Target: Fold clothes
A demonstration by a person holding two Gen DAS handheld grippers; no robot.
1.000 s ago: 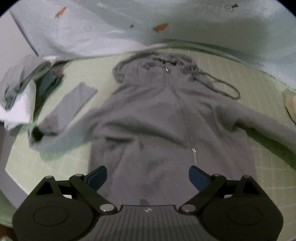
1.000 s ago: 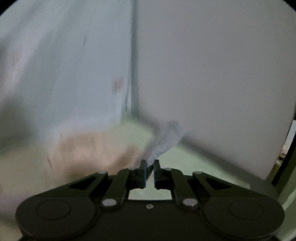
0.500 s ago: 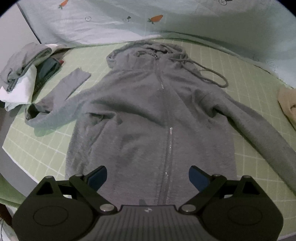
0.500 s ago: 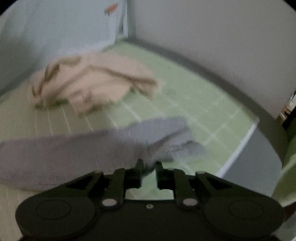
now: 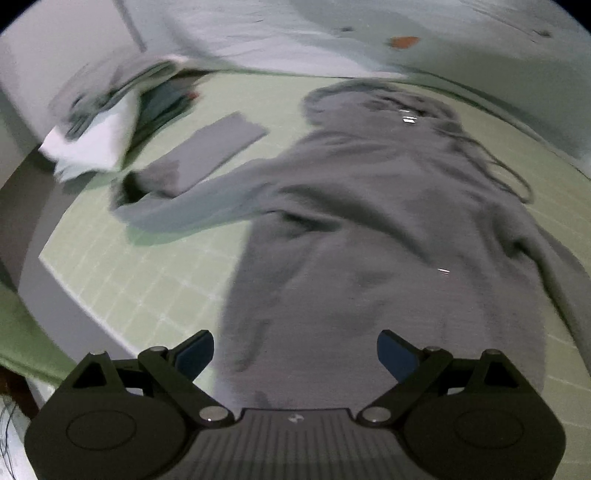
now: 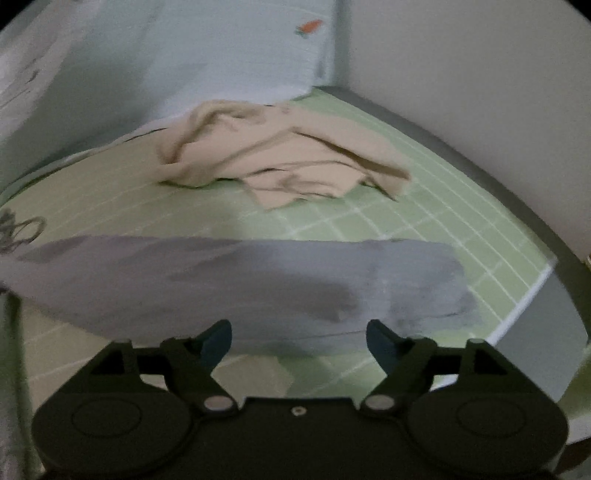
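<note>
A grey zip hoodie (image 5: pixel 388 229) lies face up and spread out on the green grid mat (image 5: pixel 155 280), hood at the far end. Its left sleeve (image 5: pixel 192 206) bends back on itself near the mat's left edge. My left gripper (image 5: pixel 295 350) is open and empty above the hoodie's hem. In the right wrist view the hoodie's right sleeve (image 6: pixel 258 280) lies flat across the mat (image 6: pixel 424 221), cuff to the right. My right gripper (image 6: pixel 298 338) is open and empty just in front of that sleeve.
A pile of clothes (image 5: pixel 122 110) sits at the mat's far left corner. A crumpled beige garment (image 6: pixel 280 162) lies beyond the right sleeve. A pale blue carrot-print sheet (image 5: pixel 332 33) hangs behind the mat. The mat's right edge (image 6: pixel 532 291) is near the cuff, with a wall beyond.
My right gripper has opened and let go of the right sleeve, which now lies flat on the mat. My left gripper stays open and has swung left over the hem.
</note>
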